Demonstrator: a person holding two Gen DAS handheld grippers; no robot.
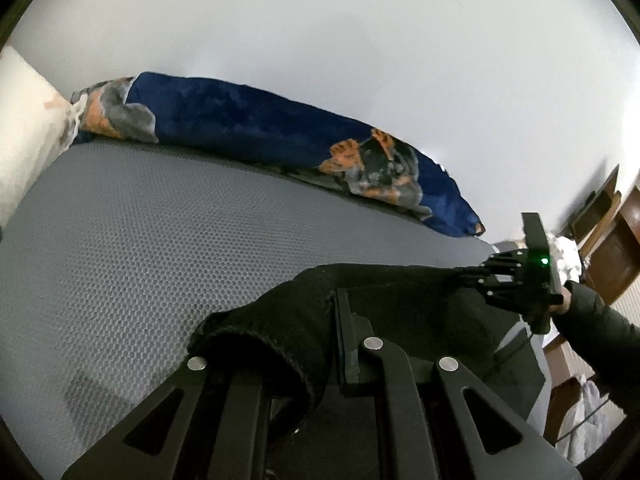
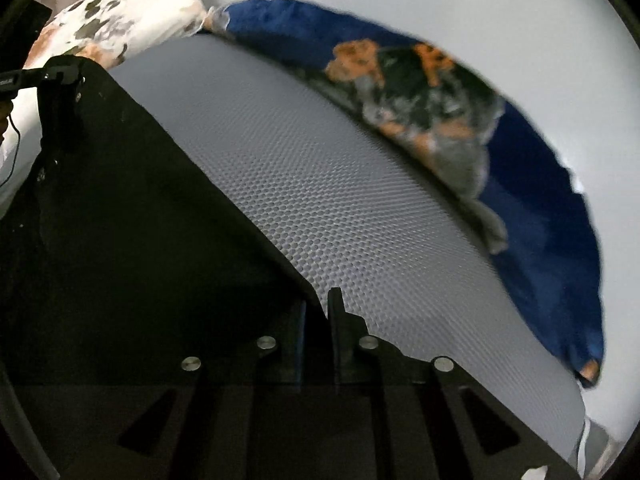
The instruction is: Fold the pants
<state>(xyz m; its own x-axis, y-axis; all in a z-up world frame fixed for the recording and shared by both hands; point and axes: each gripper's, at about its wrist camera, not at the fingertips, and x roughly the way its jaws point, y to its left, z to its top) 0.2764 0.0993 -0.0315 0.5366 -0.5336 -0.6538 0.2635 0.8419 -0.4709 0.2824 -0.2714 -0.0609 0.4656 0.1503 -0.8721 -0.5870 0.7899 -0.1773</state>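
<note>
Black pants [image 1: 384, 288] hang stretched between my two grippers above a grey honeycomb mattress [image 1: 160, 232]. My left gripper [image 1: 332, 320] is shut on one end of the pants, where an open cuff or hem [image 1: 256, 352] droops over its left finger. My right gripper [image 1: 480, 276] shows at the right of the left wrist view, shut on the other end. In the right wrist view the right gripper [image 2: 318, 304] is shut on the pants [image 2: 140, 220], which fill the left side; the left gripper [image 2: 60, 76] shows at the far end.
A blue blanket with orange and grey print [image 1: 280, 136] lies along the far side of the mattress against a white wall. A floral pillow [image 2: 120, 16] is at the head end. Wooden furniture [image 1: 612, 248] stands at the right, beyond the mattress edge.
</note>
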